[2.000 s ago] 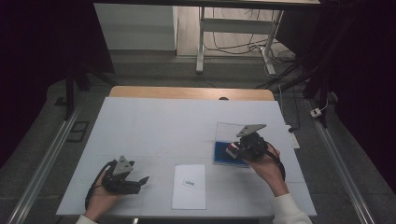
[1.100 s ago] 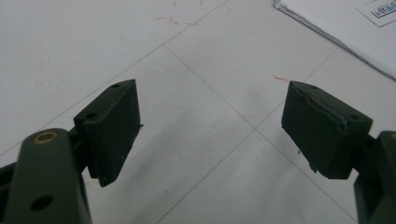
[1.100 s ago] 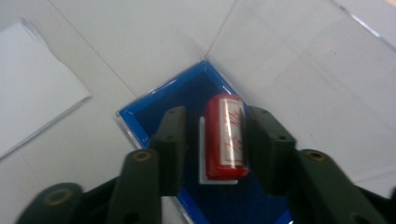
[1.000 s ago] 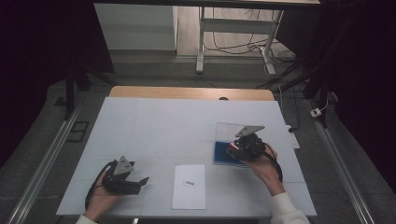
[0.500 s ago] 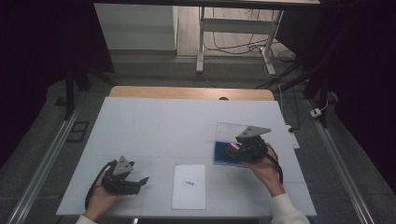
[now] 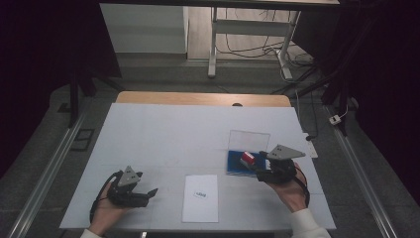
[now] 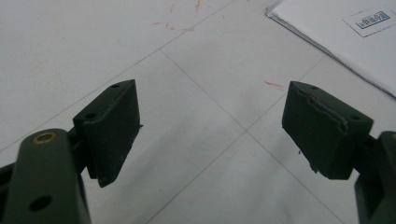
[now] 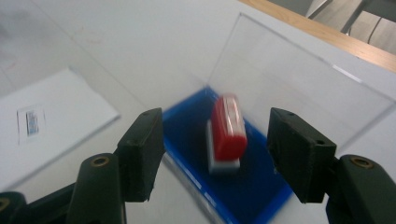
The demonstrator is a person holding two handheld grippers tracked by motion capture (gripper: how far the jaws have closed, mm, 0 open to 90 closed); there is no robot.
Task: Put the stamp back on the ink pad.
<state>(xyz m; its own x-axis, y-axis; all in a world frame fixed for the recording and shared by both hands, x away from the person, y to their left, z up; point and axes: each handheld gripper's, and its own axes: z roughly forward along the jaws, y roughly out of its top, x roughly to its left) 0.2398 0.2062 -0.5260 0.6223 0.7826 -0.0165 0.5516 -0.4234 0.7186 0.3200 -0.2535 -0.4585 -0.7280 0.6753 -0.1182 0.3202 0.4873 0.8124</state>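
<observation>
A wide white table [image 6: 198,134] is seen from above, edged at its far side by a strip of bare wood [image 6: 198,98]; a grey floor, a metal frame and loose cables lie beyond it. Faint red marks are scattered over the tabletop in the left gripper view.

A sheet of white paper [image 6: 200,197] with a small printed label [image 6: 200,195] lies flat near the table's front edge, between the two hands. Its corner and label [image 7: 371,19] are caught at the upper right of the left gripper view, and it [image 8: 51,126] is also seen at the left of the right gripper view.

To the right of the paper, a shallow blue tray [image 6: 236,163] is set on the table, with a clear lid [image 6: 249,140] stood up at its far side. In the right gripper view the tray [image 8: 261,186] and its clear lid [image 8: 289,88] are shown close up.

The right gripper [image 6: 257,168], held in the person's right hand [image 6: 289,191], is pointed at the tray's right side. Its jaws [image 8: 215,154] are spread wide and nothing is gripped.

The left gripper [image 6: 148,192], held in the left hand [image 6: 106,210], is placed low near the front left of the table, well apart from the tray. Its jaws [image 7: 210,135] are likewise held wide apart over bare tabletop.

A small red stamp [image 6: 247,157] on a white base is stood in the tray. In the right gripper view the stamp [image 8: 228,130], slightly blurred, is framed between the spread jaws without being touched.
</observation>
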